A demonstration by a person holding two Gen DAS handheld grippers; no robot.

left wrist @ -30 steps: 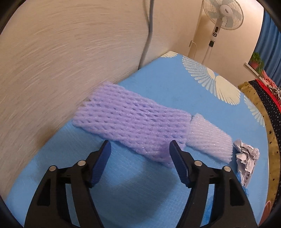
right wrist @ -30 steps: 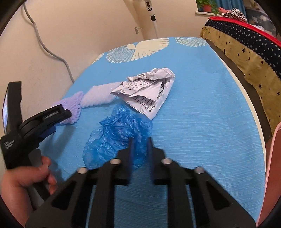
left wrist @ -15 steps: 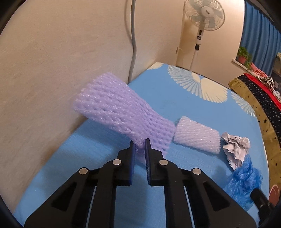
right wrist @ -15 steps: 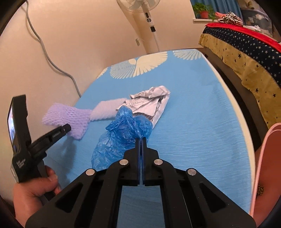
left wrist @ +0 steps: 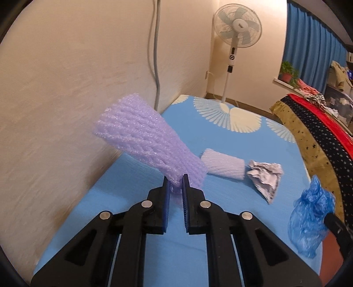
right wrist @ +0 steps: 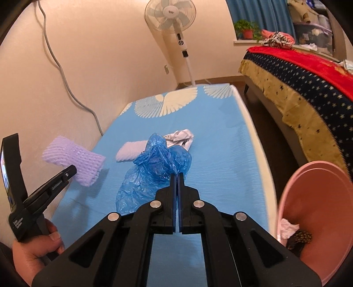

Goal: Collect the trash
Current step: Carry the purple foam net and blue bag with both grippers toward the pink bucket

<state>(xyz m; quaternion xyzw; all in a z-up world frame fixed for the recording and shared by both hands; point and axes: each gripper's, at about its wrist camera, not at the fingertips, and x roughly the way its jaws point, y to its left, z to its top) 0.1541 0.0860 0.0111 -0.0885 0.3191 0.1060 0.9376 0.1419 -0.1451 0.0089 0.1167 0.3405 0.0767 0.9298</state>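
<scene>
R gripper (right wrist: 177, 176) view only: pink bin (right wrist: 326, 212)

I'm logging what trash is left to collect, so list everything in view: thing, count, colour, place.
purple foam net: 1, lilac, lifted off the bed, pinched in the left gripper
white foam net: 1, pale white, lying on the bed
crumpled paper: 1, white and grey, on the bed beside the white foam net
blue plastic bag: 1, blue, pinched in the right gripper
pink bin: 1, pink, off the bed's right edge, some trash inside
bed sheet: 1, blue with white fan prints
standing fan: 1, white, at the wall
cable: 1, grey, on the wall
potted plant: 1, green, on the sill
left gripper: 1, black, shut
right gripper: 1, black, shut
left hand: 1, holding the left gripper's handle
</scene>
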